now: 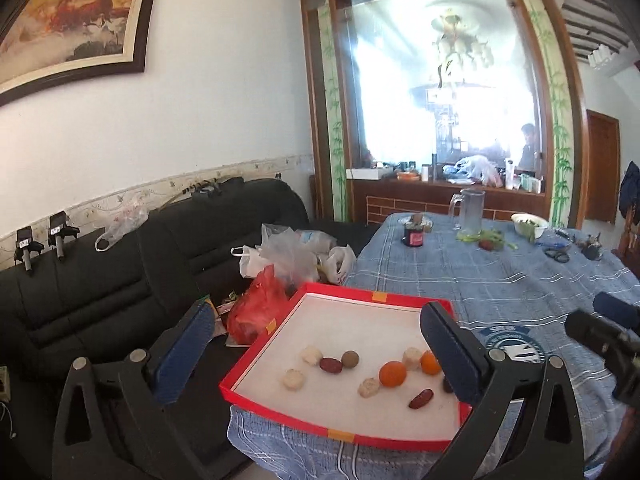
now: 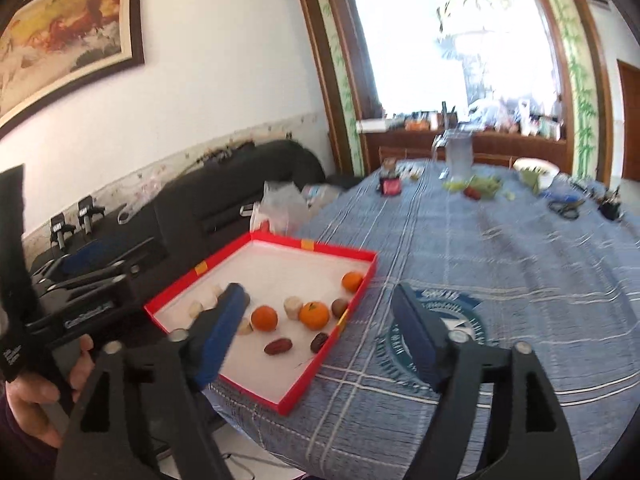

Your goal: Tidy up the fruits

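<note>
**Both hand-held grippers poised over the fruit tray**

I hold my left hand-held gripper [image 1: 316, 354] and my right hand-held gripper [image 2: 324, 332] above the near edge of the red tray [image 2: 362, 280], each with its jaws apart and gripping nothing. The tray sits at the corner of the counter [image 2: 500, 264], its near corner overhanging slightly. The fruits lie loose and mixed on its white floor: oranges [image 2: 264, 318], dark red dates [image 2: 277, 347], pale round pieces [image 1: 293, 379] and a brownish ball [image 1: 350, 358]. I judge that sorting has hardly begun, since kinds are interleaved. The wide jaws suit the oranges; the dates lie flat and may slip. My right view is motion-blurred.
</note>
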`<action>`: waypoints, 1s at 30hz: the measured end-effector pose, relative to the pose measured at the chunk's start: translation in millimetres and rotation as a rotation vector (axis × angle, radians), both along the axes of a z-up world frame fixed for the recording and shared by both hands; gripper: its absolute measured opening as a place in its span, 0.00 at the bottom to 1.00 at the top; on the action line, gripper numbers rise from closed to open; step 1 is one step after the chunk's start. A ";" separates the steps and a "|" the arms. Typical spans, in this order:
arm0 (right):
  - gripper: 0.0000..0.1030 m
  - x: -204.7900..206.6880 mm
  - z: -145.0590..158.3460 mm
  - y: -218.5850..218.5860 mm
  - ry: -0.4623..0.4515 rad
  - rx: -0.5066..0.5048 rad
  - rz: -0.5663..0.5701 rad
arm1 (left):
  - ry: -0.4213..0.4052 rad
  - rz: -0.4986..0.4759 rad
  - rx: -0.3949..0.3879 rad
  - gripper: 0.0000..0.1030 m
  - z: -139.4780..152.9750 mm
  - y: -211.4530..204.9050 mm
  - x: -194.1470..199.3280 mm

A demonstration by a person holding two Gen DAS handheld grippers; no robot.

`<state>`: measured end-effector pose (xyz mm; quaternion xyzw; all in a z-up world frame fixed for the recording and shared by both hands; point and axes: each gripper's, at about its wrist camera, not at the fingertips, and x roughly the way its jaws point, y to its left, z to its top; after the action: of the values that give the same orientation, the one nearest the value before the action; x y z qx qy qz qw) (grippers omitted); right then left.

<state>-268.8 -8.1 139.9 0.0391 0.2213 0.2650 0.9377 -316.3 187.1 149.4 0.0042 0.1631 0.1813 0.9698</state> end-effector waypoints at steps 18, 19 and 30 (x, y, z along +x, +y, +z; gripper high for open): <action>1.00 -59.6 29.0 -53.3 -0.206 0.157 -0.019 | -0.118 -0.025 0.027 1.00 17.1 -29.2 -51.9; 1.00 -62.6 28.1 -52.9 -0.224 0.150 -0.029 | -0.125 -0.019 0.025 1.00 16.7 -28.6 -53.3; 1.00 -70.2 26.9 -40.1 -0.262 0.059 -0.083 | -0.104 0.074 0.005 1.00 5.6 -11.9 -48.3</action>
<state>-339.0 -48.2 166.8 0.0408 0.0872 0.2351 0.9672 -364.6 175.2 155.0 -0.0088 0.1119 0.2174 0.9696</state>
